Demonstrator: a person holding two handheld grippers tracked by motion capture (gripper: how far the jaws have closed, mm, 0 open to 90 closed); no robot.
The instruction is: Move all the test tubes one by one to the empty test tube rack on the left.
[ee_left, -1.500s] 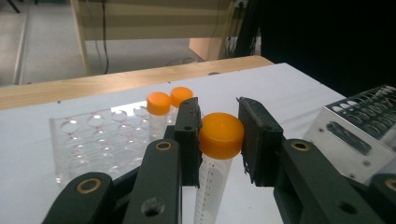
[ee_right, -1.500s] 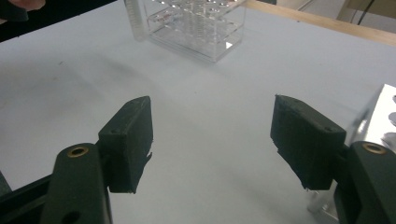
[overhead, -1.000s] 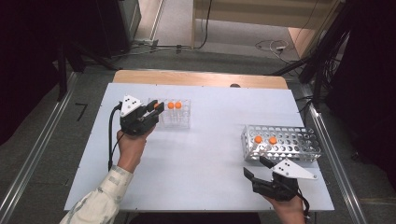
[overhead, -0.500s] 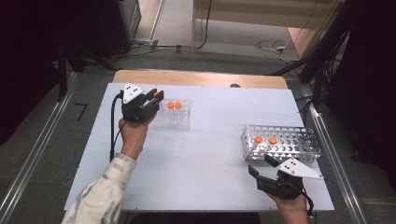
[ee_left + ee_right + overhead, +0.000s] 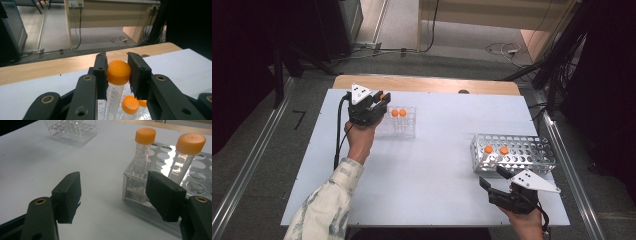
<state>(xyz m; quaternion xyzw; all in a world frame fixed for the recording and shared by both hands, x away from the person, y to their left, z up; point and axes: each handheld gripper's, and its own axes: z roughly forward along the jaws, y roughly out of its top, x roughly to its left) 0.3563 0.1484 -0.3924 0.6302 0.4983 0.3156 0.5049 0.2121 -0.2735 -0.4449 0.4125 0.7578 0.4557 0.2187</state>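
- One orange-capped tube (image 5: 116, 82), pinched in left gripper (image 5: 117, 72), lifted above clear rack (image 5: 402, 122), far left.
- Right gripper (image 5: 113, 197), jaws spread, empty, near metal rack (image 5: 517, 152).
- Next, probably: carry tube right, lower upright into free hole.

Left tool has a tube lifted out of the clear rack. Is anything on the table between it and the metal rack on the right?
Nothing visible. The left tool holds the orange-capped tube above the clear rack, and the white table between there and the metal rack is bare. The open right tool sits at that rack's near side, off the straight path.

The held tube (image 5: 115, 87) runs off the bottom edge.
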